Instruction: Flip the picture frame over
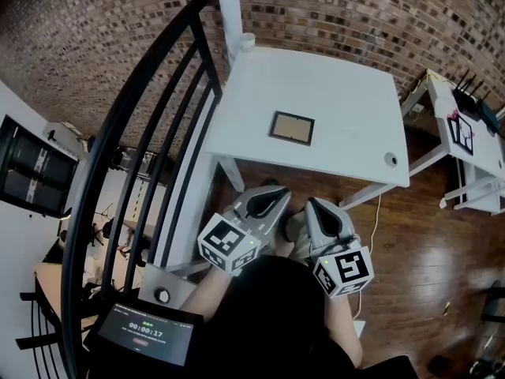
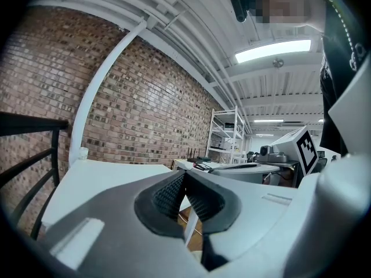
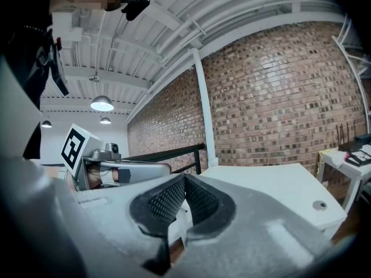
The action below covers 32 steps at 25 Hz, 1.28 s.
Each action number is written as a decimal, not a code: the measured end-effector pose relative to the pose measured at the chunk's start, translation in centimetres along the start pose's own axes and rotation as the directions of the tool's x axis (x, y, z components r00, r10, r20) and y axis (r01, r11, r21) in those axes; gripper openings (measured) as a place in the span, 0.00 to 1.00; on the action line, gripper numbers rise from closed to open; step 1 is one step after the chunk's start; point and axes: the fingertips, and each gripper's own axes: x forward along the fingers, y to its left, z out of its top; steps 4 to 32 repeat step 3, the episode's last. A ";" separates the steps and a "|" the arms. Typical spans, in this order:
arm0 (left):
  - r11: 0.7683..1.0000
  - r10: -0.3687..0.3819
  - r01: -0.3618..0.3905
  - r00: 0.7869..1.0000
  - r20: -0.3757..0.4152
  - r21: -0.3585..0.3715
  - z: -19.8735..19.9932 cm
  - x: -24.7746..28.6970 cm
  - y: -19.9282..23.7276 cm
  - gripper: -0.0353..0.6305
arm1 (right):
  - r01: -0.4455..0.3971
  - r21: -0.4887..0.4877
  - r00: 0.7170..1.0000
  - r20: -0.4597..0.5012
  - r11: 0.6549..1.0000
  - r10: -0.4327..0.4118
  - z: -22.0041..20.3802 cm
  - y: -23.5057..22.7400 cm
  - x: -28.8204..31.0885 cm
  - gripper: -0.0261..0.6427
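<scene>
Though the single picture frame (image 1: 291, 127) lay flat near the middle of the one white table (image 1: 347, 93), it was too small to tell which face was up. Two grippers hung short of the table's near edge: left gripper (image 2: 184, 177) and right gripper (image 3: 184, 179), both clenched on nothing.

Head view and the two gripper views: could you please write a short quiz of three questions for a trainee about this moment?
1. True or false: the small dark-rimmed rectangular picture frame lies flat on the white table.
2. The left gripper has its fingers: A) wide apart; B) together, on nothing; C) shut on the frame.
3. Does the right gripper touch the frame?
Key: 1 true; 2 B; 3 no.
</scene>
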 end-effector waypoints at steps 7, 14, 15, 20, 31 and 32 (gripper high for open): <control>1.000 -0.001 0.001 1.000 0.000 0.000 0.0 -0.1 0.1 0.08 | 0.001 0.001 1.000 -0.003 1.000 -0.001 0.0 0.1 0.0 0.03; 1.000 -0.001 0.001 1.000 0.000 0.000 0.0 -0.1 0.1 0.08 | 0.001 0.001 1.000 -0.003 1.000 -0.001 0.0 0.1 0.0 0.03; 1.000 -0.001 0.001 1.000 0.000 0.000 0.0 -0.1 0.1 0.08 | 0.001 0.001 1.000 -0.003 1.000 -0.001 0.0 0.1 0.0 0.03; 1.000 -0.001 0.001 1.000 0.000 0.000 0.0 -0.1 0.1 0.08 | 0.001 0.001 1.000 -0.003 1.000 -0.001 0.0 0.1 0.0 0.03; 1.000 -0.001 0.001 1.000 0.000 0.000 0.0 -0.1 0.1 0.08 | 0.001 0.001 1.000 -0.003 1.000 -0.001 0.0 0.1 0.0 0.03; 1.000 -0.001 0.001 1.000 0.000 0.000 0.0 -0.1 0.1 0.08 | 0.001 0.001 1.000 -0.003 1.000 -0.001 0.0 0.1 0.0 0.03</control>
